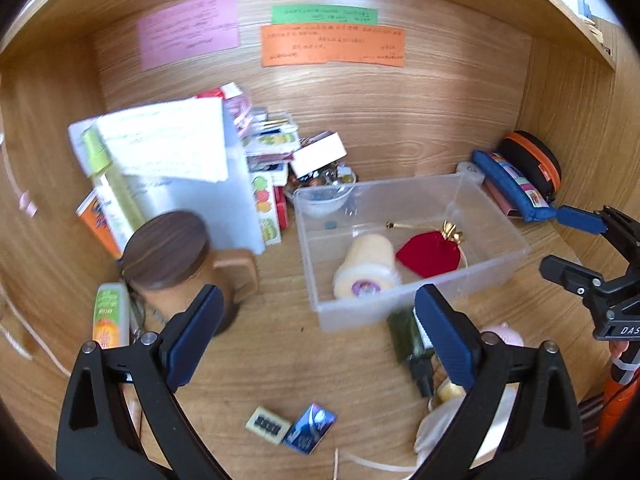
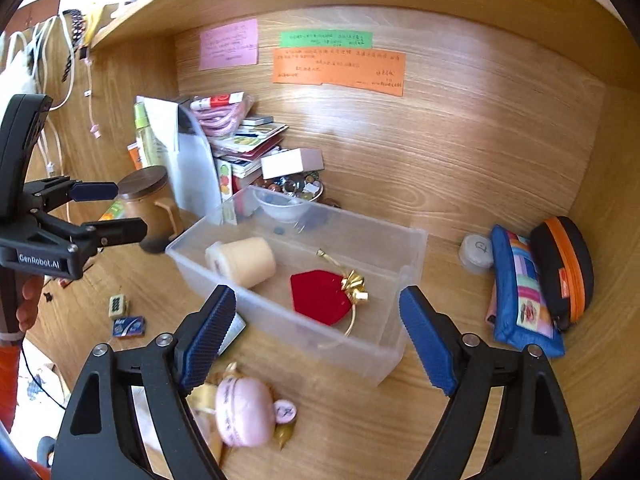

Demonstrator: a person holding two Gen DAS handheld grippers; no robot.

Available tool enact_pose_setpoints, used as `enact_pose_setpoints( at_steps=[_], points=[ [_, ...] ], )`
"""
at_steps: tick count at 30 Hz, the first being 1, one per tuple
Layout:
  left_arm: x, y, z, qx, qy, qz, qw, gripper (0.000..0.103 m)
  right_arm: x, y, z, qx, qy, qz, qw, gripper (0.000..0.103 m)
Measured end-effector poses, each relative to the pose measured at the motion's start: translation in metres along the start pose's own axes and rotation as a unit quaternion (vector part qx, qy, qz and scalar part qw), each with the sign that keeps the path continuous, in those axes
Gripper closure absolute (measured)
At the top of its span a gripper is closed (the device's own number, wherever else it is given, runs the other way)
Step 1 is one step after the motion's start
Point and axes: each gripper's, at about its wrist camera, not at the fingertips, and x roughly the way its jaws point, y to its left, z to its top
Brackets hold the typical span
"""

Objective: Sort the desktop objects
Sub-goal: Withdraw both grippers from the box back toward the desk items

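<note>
Nearest the right camera, a pink macaron charm (image 2: pixel 243 414) lies on the desk (image 2: pixel 460 184) just by the right gripper (image 2: pixel 318 336), whose fingers are spread wide and hold nothing. Beyond them sits a clear bin (image 2: pixel 412 240), holding a red pouch (image 2: pixel 322 298) with a gold bow, a cream roll (image 2: pixel 244 260) and a small bowl (image 2: pixel 280 206) at its far end. Right of the bin lie a blue pouch (image 2: pixel 520 296) and a black-and-orange case (image 2: pixel 564 268), touching each other.

From the left camera, the left gripper (image 1: pixel 316 340) is likewise released and empty, hanging over bare desk. Near it lie a mahjong tile (image 1: pixel 269 425) and a blue card pack (image 1: pixel 310 428), side by side. A lidded brown mug (image 1: pixel 180 264) stands left of the bin, with a pile of books and boxes (image 1: pixel 264 152) behind it. Three coloured notes (image 1: pixel 332 40) are stuck on the far wall.
</note>
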Motion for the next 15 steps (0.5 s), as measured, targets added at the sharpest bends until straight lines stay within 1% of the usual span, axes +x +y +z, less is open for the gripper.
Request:
enact_pose_setpoints(
  at_steps=[6, 12, 15],
  points=[
    [-0.009, 0.015, -0.027, -0.016, 0.007, -0.003, 0.9998, 0.006, -0.012, 0.010, -0.019, 0.009, 0.000, 0.001, 1.000, 0.021],
    [-0.006, 0.027, -0.050, -0.025, 0.021, 0.001, 0.9995, 0.006, -0.011, 0.014, -0.036, 0.018, 0.017, -0.008, 1.000, 0.021],
    [-0.001, 0.034, -0.062, -0.038, 0.034, -0.001, 0.9987, 0.006, -0.005, 0.014, -0.046, 0.030, 0.029, -0.002, 0.999, 0.021]
  ],
)
